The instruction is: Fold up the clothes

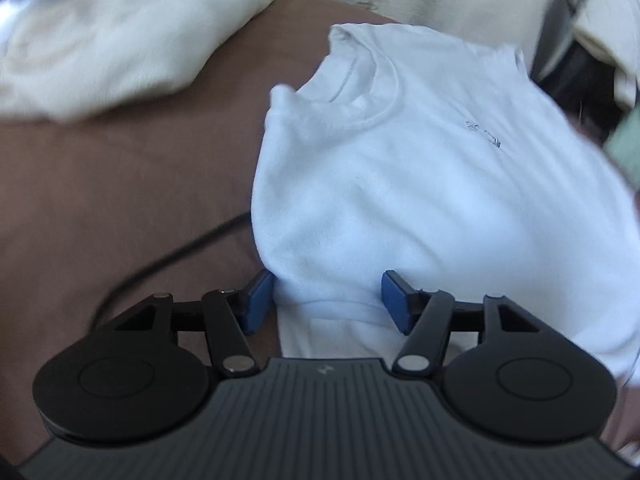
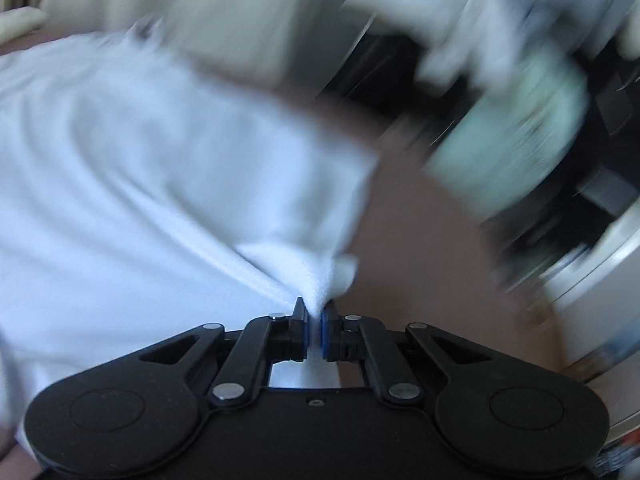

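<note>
My left gripper (image 1: 328,300) stands wide, its blue pads (image 1: 258,300) straddling the near edge of the white T-shirt (image 1: 420,184) without pinching it. My right gripper (image 2: 316,332) is clamped narrow on a bunched corner of the same T-shirt (image 2: 160,184), cloth pulled into a peak between the pads. The shirt lies collar-away on a brown bedcover (image 1: 120,184), a black cable (image 1: 176,252) beside it, pale bedding (image 1: 120,48) beyond. The right view is badly blurred.

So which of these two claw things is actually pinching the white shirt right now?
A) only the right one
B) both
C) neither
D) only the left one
A: the right gripper is shut on a bunched corner of the white shirt, while the left gripper is open around its edge.
</note>
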A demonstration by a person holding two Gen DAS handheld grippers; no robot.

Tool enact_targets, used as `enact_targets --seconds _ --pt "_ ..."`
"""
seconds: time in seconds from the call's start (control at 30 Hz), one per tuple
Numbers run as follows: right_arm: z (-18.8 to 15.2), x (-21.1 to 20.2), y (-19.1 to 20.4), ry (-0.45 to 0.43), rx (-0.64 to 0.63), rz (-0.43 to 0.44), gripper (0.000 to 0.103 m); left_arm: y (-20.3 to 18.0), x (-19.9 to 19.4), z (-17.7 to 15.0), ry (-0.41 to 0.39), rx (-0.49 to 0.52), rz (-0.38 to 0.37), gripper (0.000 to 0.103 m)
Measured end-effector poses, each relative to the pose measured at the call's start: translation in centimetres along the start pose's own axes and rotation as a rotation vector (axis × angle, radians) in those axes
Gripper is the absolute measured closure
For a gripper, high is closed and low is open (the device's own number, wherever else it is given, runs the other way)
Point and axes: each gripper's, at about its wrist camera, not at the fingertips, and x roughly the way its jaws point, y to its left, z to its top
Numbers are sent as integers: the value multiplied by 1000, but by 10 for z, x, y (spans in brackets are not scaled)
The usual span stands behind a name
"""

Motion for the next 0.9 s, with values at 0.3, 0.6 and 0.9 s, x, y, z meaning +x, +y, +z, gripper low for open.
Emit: enact_targets --seconds 0.3,0.6,0.9 --pt "-32 20 -35 219 112 33 49 25 -1 1 42 -117 -118 39" --pt "-108 -37 -139 266 687 674 37 15 -6 4 36 -84 -159 89" --pt "-138 13 -107 382 712 946 35 25 3 2 53 -175 -132 60"
